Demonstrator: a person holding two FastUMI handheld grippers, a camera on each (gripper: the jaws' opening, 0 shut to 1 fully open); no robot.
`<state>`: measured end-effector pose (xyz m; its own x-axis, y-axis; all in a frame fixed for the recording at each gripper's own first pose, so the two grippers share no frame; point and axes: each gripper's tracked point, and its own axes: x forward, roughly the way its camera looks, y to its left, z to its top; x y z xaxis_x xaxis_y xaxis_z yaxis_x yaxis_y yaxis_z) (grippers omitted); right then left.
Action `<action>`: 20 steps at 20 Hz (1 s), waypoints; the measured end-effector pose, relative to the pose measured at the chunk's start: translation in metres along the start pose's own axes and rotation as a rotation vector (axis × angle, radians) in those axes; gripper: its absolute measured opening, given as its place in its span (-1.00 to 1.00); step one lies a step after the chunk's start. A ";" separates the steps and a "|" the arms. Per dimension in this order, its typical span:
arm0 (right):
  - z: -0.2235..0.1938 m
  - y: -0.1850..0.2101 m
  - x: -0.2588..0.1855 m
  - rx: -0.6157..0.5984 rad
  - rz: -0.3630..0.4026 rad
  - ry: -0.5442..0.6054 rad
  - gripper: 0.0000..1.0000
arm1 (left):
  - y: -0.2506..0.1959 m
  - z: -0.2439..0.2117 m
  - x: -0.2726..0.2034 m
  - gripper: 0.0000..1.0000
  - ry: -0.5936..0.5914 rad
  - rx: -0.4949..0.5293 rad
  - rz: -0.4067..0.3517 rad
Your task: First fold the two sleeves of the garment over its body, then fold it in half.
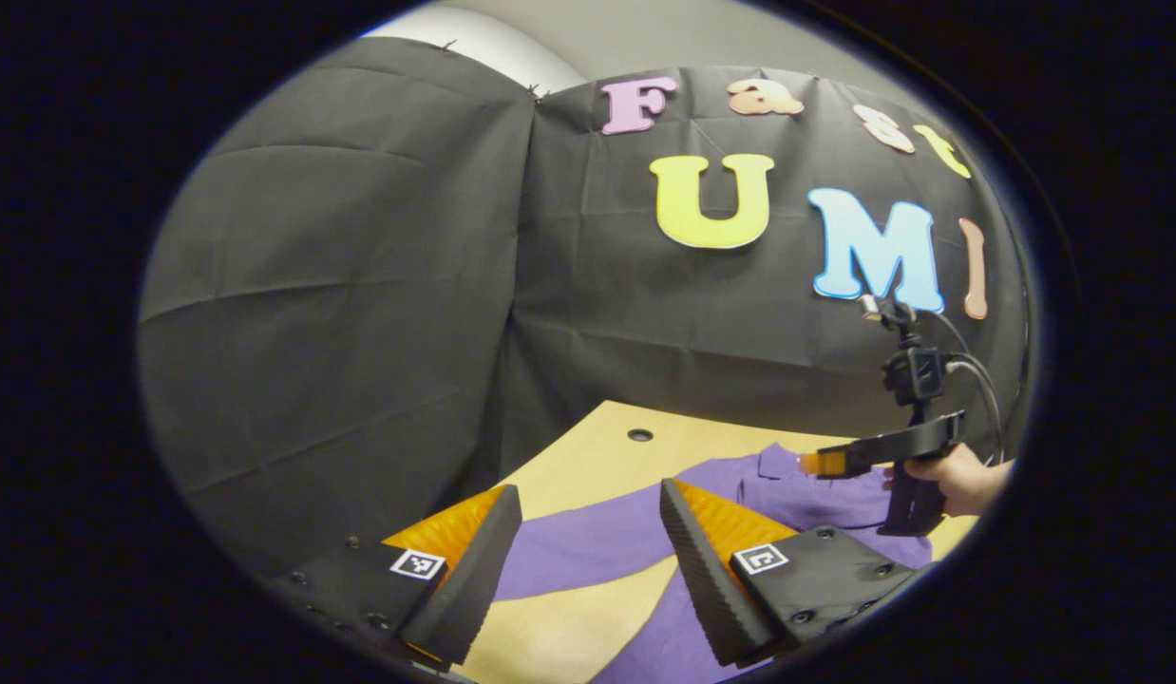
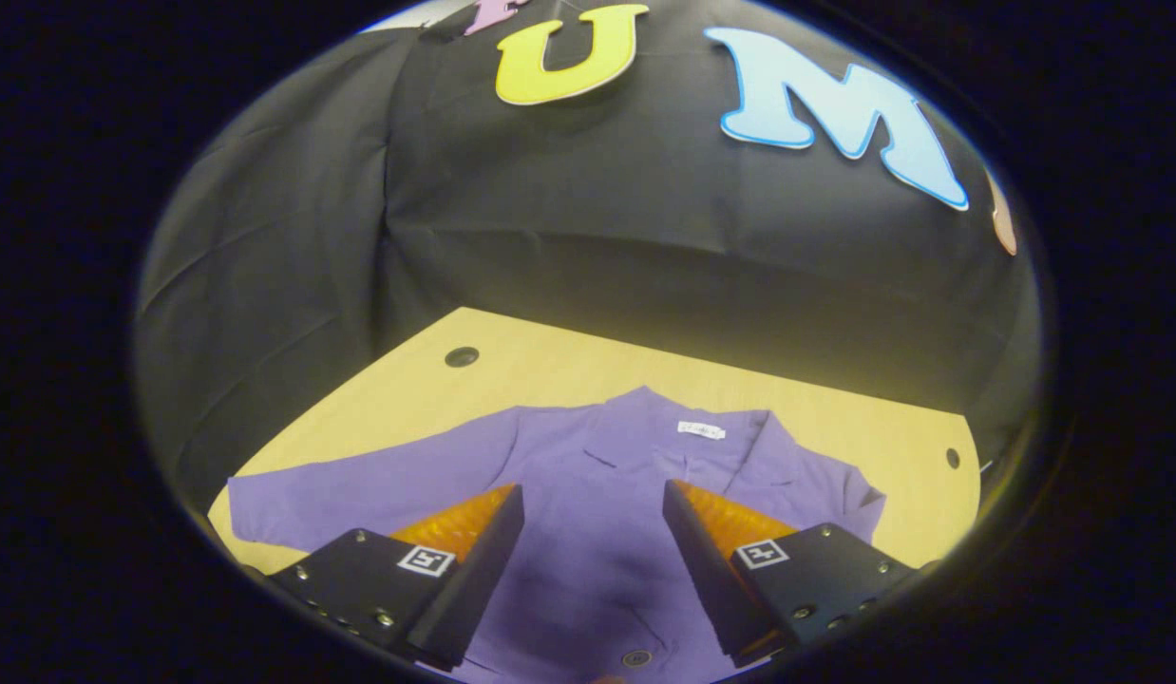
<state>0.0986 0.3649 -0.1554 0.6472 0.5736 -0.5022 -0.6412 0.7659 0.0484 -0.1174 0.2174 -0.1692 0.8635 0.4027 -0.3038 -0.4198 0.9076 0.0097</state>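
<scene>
A purple collared shirt [image 2: 588, 503] lies flat on the wooden table [image 2: 550, 370], collar toward the booth wall, one long sleeve [image 2: 360, 489] spread out to the left. In the right gripper view my right gripper [image 2: 593, 518] hovers open above the shirt's chest, nothing between its fingers. In the left gripper view my left gripper [image 1: 588, 522] is open over that outstretched sleeve [image 1: 597, 537], holding nothing. Farther off in that view, the right gripper [image 1: 821, 463] is held by a hand [image 1: 958, 478] above the shirt's collar [image 1: 778, 465].
Black cloth walls close the booth behind and to the left of the table. A round cable hole [image 2: 462, 357] sits in the table's far left corner, and a smaller hole [image 2: 952, 458] near its right edge. Bare wood shows between the shirt and the wall.
</scene>
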 end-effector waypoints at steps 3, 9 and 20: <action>0.014 0.003 -0.019 0.021 0.010 -0.043 0.83 | 0.020 -0.013 0.013 0.89 0.019 -0.004 0.056; 0.033 0.004 -0.068 -0.012 0.006 -0.127 0.83 | 0.080 -0.059 0.048 0.90 0.094 -0.044 0.210; 0.006 -0.002 -0.119 -0.038 0.005 -0.099 0.83 | 0.161 -0.174 0.084 0.93 0.367 -0.211 0.441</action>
<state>0.0256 0.2968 -0.0907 0.6805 0.6043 -0.4145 -0.6581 0.7528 0.0171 -0.1609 0.3764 -0.3586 0.4588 0.6337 -0.6228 -0.7945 0.6065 0.0317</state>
